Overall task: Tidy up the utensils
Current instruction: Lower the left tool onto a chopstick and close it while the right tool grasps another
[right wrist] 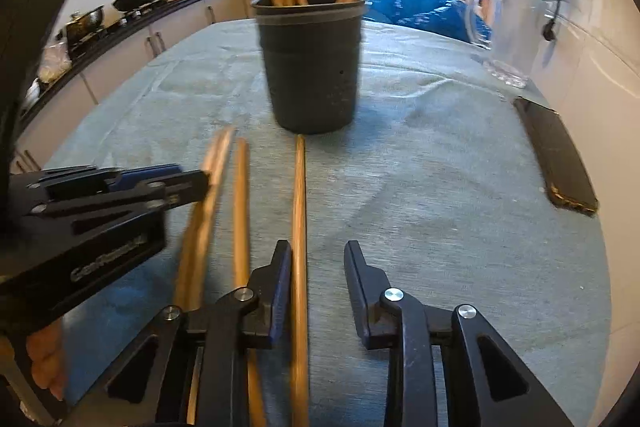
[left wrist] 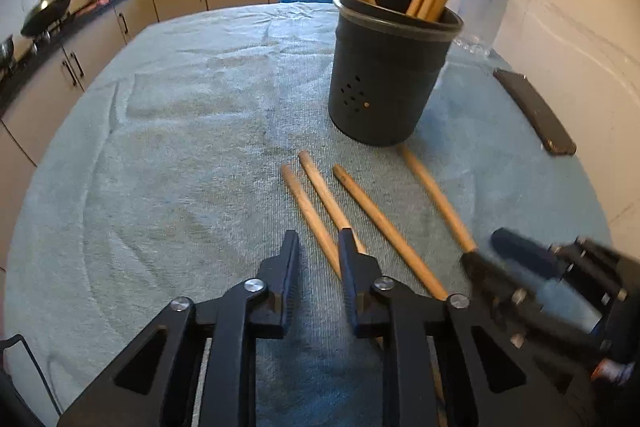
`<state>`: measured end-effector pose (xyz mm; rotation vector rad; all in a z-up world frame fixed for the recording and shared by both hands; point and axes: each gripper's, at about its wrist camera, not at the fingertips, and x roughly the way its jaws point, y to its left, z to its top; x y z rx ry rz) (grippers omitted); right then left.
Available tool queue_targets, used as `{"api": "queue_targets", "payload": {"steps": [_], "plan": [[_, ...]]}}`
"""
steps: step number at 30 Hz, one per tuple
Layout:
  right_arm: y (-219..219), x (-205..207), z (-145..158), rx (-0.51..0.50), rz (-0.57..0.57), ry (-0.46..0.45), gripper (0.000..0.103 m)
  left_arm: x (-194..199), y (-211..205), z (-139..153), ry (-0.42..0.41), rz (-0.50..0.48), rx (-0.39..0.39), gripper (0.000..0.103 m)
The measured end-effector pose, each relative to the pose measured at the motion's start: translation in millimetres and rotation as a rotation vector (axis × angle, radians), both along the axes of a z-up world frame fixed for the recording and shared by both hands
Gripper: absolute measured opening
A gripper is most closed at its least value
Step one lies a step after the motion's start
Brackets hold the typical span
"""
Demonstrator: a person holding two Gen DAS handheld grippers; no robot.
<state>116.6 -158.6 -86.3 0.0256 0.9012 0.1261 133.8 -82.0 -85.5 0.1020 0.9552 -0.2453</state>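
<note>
On the pale blue cloth (left wrist: 168, 131), four wooden chopsticks (left wrist: 384, 223) lie loose in front of a dark pot (left wrist: 390, 67) that stands upright with more sticks in it. Left gripper (left wrist: 320, 247) sits low over them, jaws apart around one stick, not pressing. Right gripper (right wrist: 318, 255) is likewise open, one stick (right wrist: 299, 227) lying between its jaws beside the left finger.

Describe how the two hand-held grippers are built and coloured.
Both are black. The left hand-held gripper and right hand-held gripper each have two tapered fingers with dark blue ribbed pads, angular linkage arms with triangular cut-outs, and round silver pivot screws. The right wrist view shows pale, blurred lettering on the left one's side.
</note>
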Motion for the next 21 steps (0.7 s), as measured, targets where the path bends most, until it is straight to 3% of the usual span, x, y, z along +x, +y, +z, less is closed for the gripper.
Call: {"api": "queue_targets", "payload": {"steps": [10,14,18,21], "plan": [[-18.0,-6.5,1.0,0.009,-0.027,-0.006,0.027,-8.8,15.4,-3.9,0.005,0.018,-0.008,0.015],[-14.8,-6.9,0.9,-0.012,-0.022,-0.013,0.027,-14.1,12.0,-3.2,0.001,0.013,0.036,0.014],[-17.2,-9.3,0.9,-0.030,-0.039,-0.010,0.016,-30.2,24.1,-3.7,-0.033,-0.014,0.102,0.013],[-24.9,-14.4,0.8,-0.012,-0.060,-0.001,0.015,-34.5,43.7,-2.7,-0.040,-0.007,0.133,0.013]]}}
